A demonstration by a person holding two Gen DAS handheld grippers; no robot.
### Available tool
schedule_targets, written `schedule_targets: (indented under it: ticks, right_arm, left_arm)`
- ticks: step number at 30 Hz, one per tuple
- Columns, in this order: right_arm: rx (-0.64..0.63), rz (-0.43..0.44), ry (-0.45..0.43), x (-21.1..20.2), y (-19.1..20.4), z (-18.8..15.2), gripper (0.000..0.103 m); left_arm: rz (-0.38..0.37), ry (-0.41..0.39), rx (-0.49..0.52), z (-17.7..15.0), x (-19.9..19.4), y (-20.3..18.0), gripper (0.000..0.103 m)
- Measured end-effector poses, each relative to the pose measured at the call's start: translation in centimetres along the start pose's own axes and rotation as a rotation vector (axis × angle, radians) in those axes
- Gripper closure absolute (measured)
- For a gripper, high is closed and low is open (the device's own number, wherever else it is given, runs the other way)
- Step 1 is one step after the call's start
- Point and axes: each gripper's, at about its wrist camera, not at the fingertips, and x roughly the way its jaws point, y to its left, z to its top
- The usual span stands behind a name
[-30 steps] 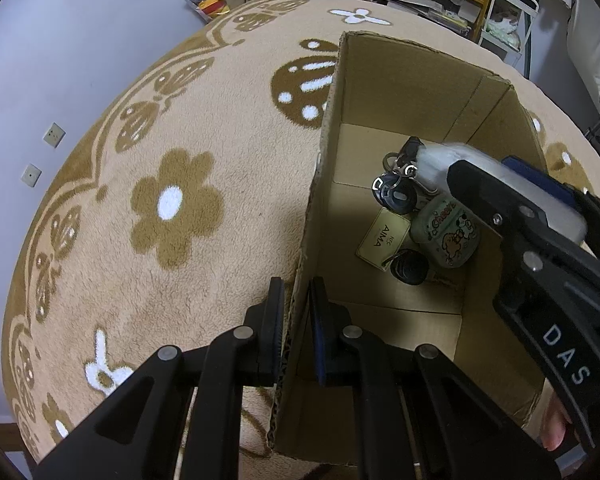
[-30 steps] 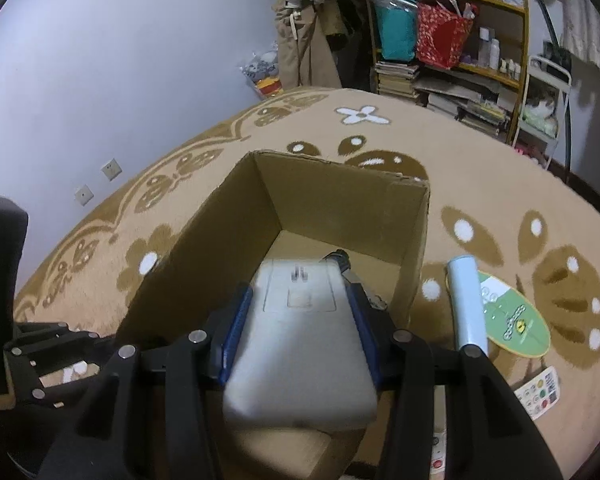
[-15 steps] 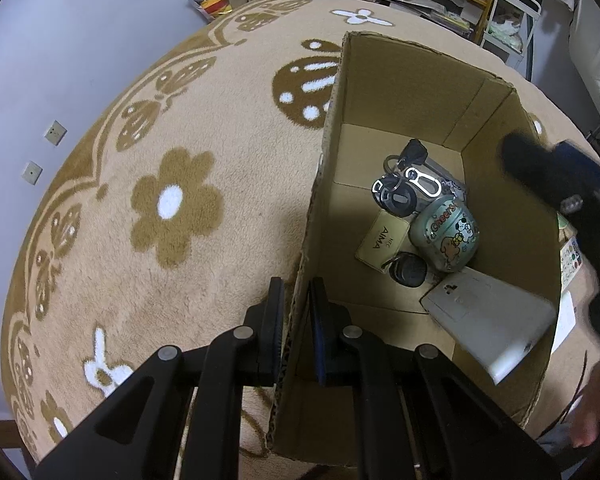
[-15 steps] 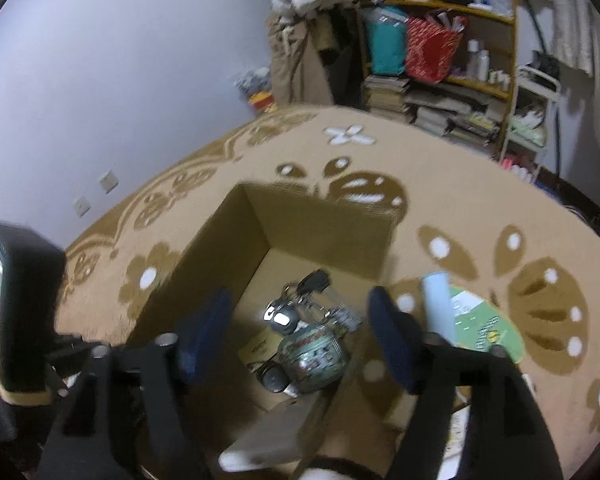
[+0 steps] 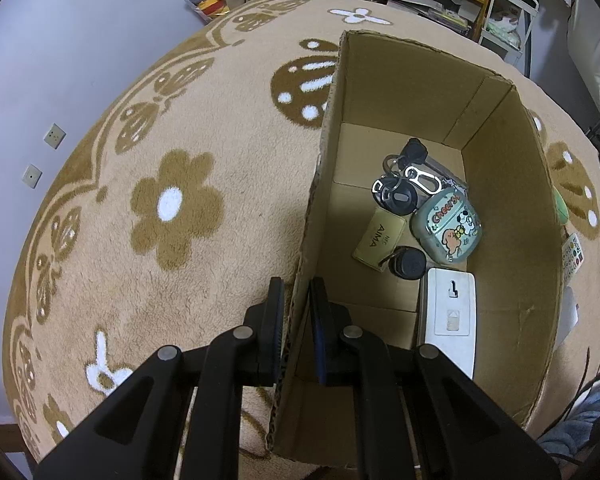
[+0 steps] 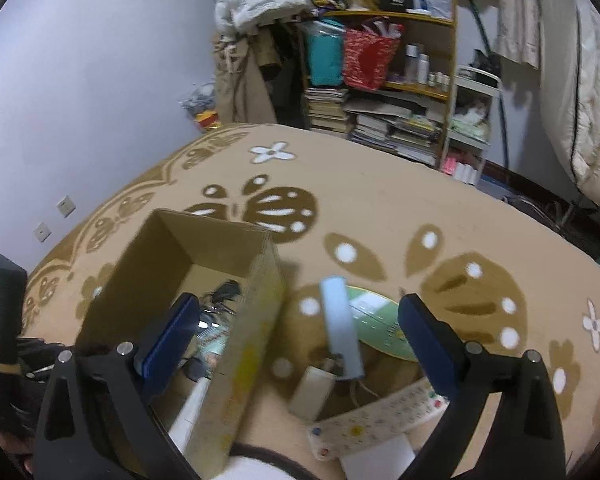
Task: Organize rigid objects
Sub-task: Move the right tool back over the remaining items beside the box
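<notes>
An open cardboard box stands on the flowered carpet. My left gripper is shut on the box's left wall. Inside lie a white flat device, a green cartoon case, keys with a carabiner, a yellow tag and a black fob. My right gripper is open and empty, raised over the box's right wall. On the carpet beside the box lie a pale blue tube, a green round fan, a white remote and a cream block.
A crowded bookshelf and a white cart stand at the far edge of the carpet. A lilac wall with sockets runs along the left. A white flat item lies by the remote.
My right gripper opened and let the white device drop into the box, then rose and swung right. The left gripper kept its grip on the box wall.
</notes>
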Motion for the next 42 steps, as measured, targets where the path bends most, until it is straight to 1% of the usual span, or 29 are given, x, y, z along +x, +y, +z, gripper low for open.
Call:
schedule_targets:
  ticks: [4, 9, 13, 16, 21, 26, 31, 35, 36, 37, 38, 42]
  right_arm:
    - [0.018, -0.070, -0.006, -0.4, -1.6, -0.8, 0.000]
    - [0.059, -0.085, 0.014, -0.9, -3.4, -2.5, 0.000]
    - [0.135, -0.096, 0.046, -1.1, -4.8, -3.6, 0.000]
    - [0.163, -0.100, 0.040, -1.7, -5.2, -4.6, 0.000]
    - [0.161, -0.144, 0.058, -2.1, -5.6, -6.7, 0.000]
    - [0.210, -0.151, 0.116, -1.7, -6.9, -8.5, 0.000]
    - [0.265, -0.148, 0.165, -1.3, -8.1, -9.4, 0.000]
    - [0.308, -0.153, 0.227, -0.5, -9.0, -10.2, 0.000]
    - [0.320, -0.154, 0.238, -0.3, -9.2, -10.5, 0.001]
    - [0.324, -0.154, 0.248, -0.1, -9.3, -10.7, 0.007]
    - [0.324, -0.154, 0.259, 0.1, -9.3, -10.9, 0.010]
    - [0.315, -0.130, 0.312, 1.1, -9.0, -11.6, 0.011]
  left_arm:
    - [0.015, -0.003, 0.018, 0.0, 0.0, -0.3, 0.091]
    - [0.019, -0.003, 0.019, 0.0, 0.1, -0.3, 0.091]
    - [0.023, -0.004, 0.025, 0.0, 0.1, -0.3, 0.091]
    - [0.032, -0.005, 0.036, 0.0, 0.1, -0.4, 0.091]
    - [0.030, -0.003, 0.030, 0.1, 0.1, -0.3, 0.091]
    - [0.031, -0.002, 0.032, 0.1, 0.2, -0.3, 0.091]
    - [0.030, 0.000, 0.029, 0.1, 0.2, -0.3, 0.091]
    - [0.025, 0.003, 0.026, 0.2, 0.3, -0.2, 0.091]
    - [0.026, 0.002, 0.027, 0.2, 0.3, -0.2, 0.091]
    - [0.026, 0.002, 0.027, 0.2, 0.3, -0.2, 0.091]
    - [0.025, 0.002, 0.027, 0.2, 0.3, -0.2, 0.091]
    - [0.020, 0.004, 0.023, 0.1, 0.3, -0.2, 0.091]
